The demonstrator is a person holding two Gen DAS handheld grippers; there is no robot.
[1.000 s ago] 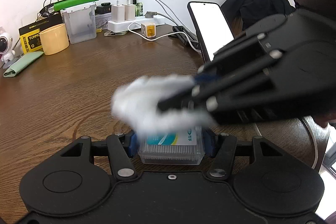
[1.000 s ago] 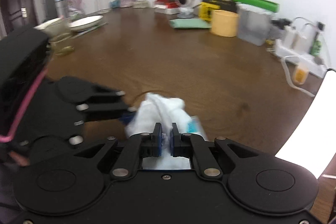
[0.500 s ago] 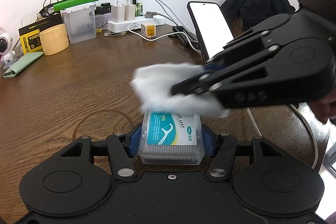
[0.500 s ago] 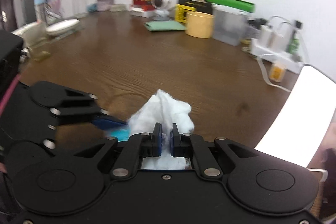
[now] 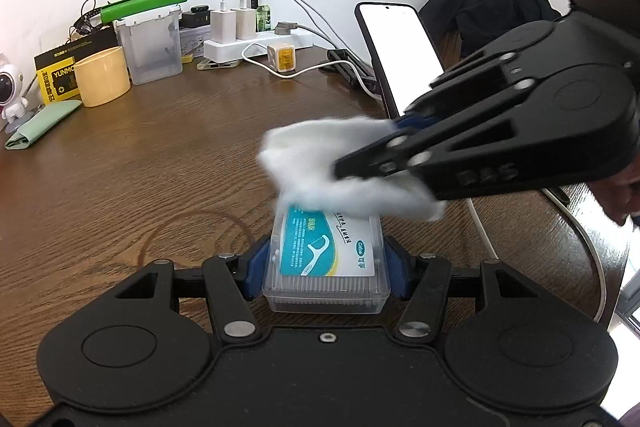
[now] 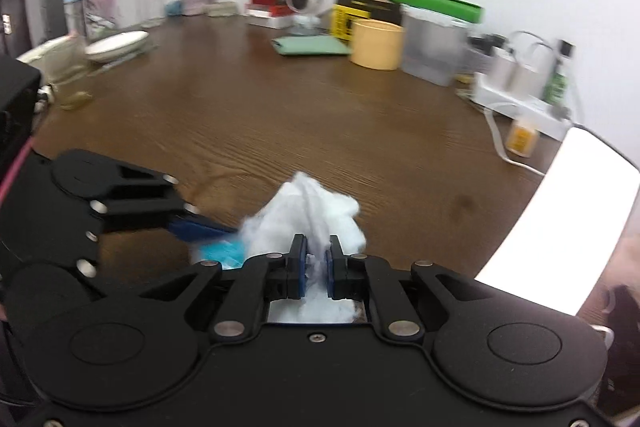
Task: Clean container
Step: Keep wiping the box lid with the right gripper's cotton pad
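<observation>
Floss-pick box clamped in one gripper, fluffy white wad pressed on its lid by the other.

Left gripper [image 5: 326,263] has its blue pads clenched on the sides of a clear, hard plastic container [image 5: 326,267], a flat rectangular box with a teal-and-white label and rows of thin picks packed inside, held just over the wood-grain table [image 5: 140,167]. Right gripper [image 6: 316,263] pinches a soft, crumpled cotton-like wad [image 5: 340,167] that lies across the box's far edge, touching the lid. Back by the wall stand a smooth pale-yellow round cup [image 5: 102,77] and a frosted rectangular bin [image 5: 150,53].
</observation>
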